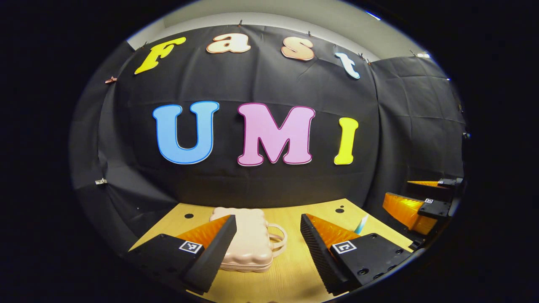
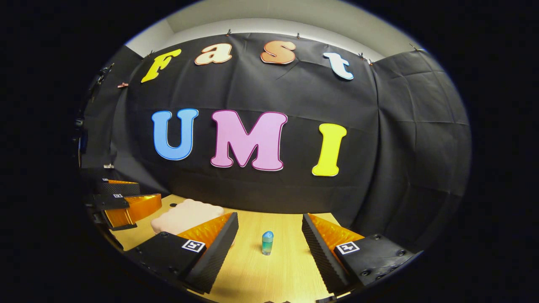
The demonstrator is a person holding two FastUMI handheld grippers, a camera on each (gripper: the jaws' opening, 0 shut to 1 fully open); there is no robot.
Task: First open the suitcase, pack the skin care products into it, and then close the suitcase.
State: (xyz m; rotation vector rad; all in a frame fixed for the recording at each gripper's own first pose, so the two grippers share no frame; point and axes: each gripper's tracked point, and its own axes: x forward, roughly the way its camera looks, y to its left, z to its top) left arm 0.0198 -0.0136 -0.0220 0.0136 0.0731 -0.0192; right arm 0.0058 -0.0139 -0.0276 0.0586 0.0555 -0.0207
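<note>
suitcase (image 1: 248, 242): small pink hard-shell case, lid down, flat on the wooden table (image 1: 290, 277), handle loop facing right in the left gripper view.
handling: looks light and rigid, glossy so likely slippery; I'd take the lid edge beside the handle.
bottle (image 2: 267, 243): small, upright, near mid-table, well apart from the case; tips easily, pinch the body low.
left gripper (image 1: 268, 244): jaws wide apart, empty, case just ahead.
right gripper (image 2: 269, 248): jaws spread, empty, lined up on the bottle.
view difference: left gripper view gives the handle; right gripper view gives the whole bottle.
</note>
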